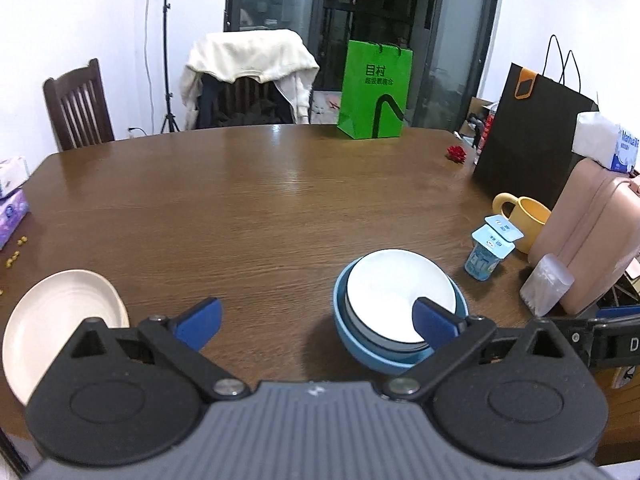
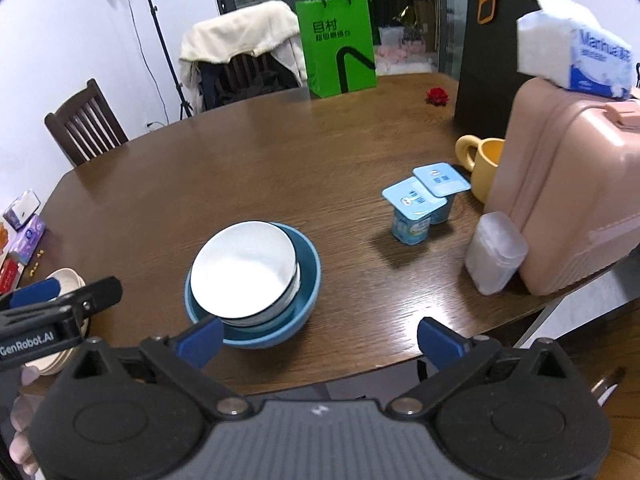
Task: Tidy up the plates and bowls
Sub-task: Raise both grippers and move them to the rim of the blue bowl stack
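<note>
Both hand-held grippers stood with jaws spread wide and nothing between them above the near edge of a brown wooden dining table. The left gripper hung over bare wood between a stack of cream plates on its left and the nested bowls on its right. The right gripper pointed down just short of a white bowl, which sat tilted inside a larger blue bowl, apparently stacked there to save room. With plates in one pile and bowls in another, the sorting looked largely done. Farther back stood two yogurt cups, a yellow mug and a green shopping bag.
</note>
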Demonstrator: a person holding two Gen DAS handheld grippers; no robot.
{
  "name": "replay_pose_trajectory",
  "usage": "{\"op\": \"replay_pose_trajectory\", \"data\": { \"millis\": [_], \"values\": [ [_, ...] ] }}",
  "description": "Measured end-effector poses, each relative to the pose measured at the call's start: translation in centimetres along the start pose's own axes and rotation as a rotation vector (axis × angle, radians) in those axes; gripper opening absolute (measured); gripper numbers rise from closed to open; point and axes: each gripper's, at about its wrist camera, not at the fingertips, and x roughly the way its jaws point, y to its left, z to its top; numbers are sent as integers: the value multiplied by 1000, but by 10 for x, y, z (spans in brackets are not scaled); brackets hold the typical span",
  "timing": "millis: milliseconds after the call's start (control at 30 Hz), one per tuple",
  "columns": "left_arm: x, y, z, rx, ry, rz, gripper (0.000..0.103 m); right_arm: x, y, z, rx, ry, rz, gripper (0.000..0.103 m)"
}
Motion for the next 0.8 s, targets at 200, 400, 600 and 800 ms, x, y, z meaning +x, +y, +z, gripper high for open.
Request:
{"op": "replay_pose_trajectory", "data": {
  "millis": [200, 400, 600, 800],
  "values": [
    [-13, 2, -1, 2, -20, 15, 103, -10, -5, -16, -24, -40, -23, 103],
    [-13, 8, 7, 24, 6, 9, 103, -13, -2, -20, -34, -58, -21, 103],
    [1, 27, 21, 21, 14, 19, 103, -2, 7, -6, -2, -59, -16, 103],
    [23, 52, 36, 8, 23, 27, 103, 15, 21, 13, 14, -71, -22, 103]
  ]
}}
